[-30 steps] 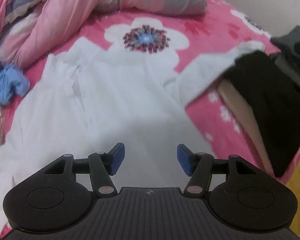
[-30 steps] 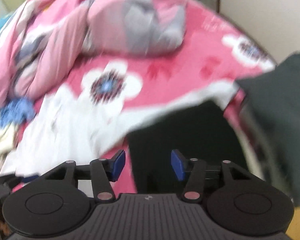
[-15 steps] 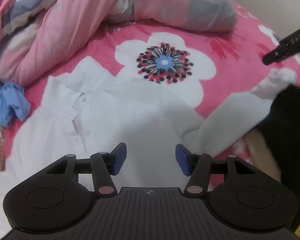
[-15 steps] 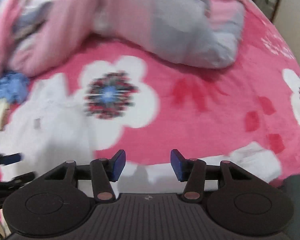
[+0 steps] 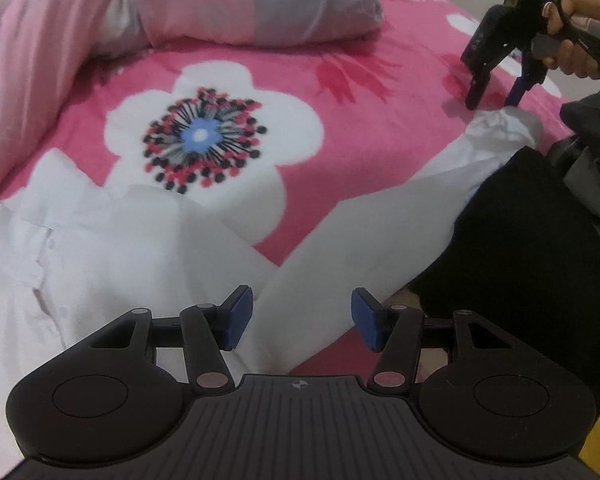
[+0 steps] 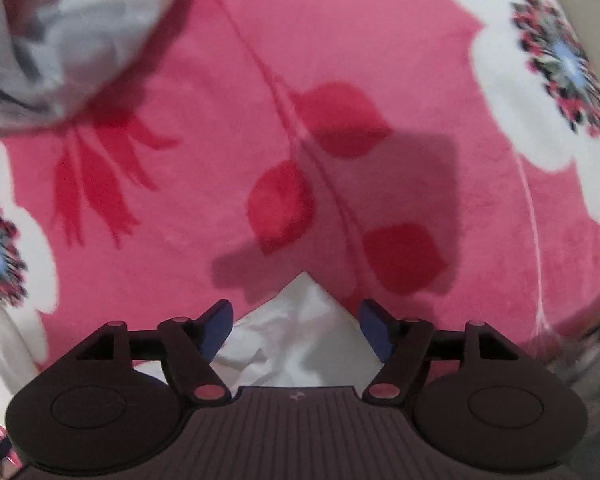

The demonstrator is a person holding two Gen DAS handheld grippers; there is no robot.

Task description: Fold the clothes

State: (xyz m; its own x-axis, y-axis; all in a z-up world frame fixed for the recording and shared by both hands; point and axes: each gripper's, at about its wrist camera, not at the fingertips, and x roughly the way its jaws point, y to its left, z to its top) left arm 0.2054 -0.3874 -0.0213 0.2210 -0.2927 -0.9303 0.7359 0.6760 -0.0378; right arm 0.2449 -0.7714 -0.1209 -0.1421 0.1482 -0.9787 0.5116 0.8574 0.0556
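While white shirt [image 5: 148,248] lies on pink floral blanket [image 5: 380,128] | both claws wide, empty

No readable text, faint marking on the right gripper [image 5: 496,96] perhaps lettering, too blurred

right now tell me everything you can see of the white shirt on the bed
The white shirt looks like thin woven cloth, lying spread face up on the pink flowered blanket. It has a pointed collar and a buttoned placket near the left of the left wrist view. One long sleeve stretches out to the right, ending in a crumpled cuff. The open right gripper straddles that cuff without pinching it; the open left gripper hovers over the sleeve's base.
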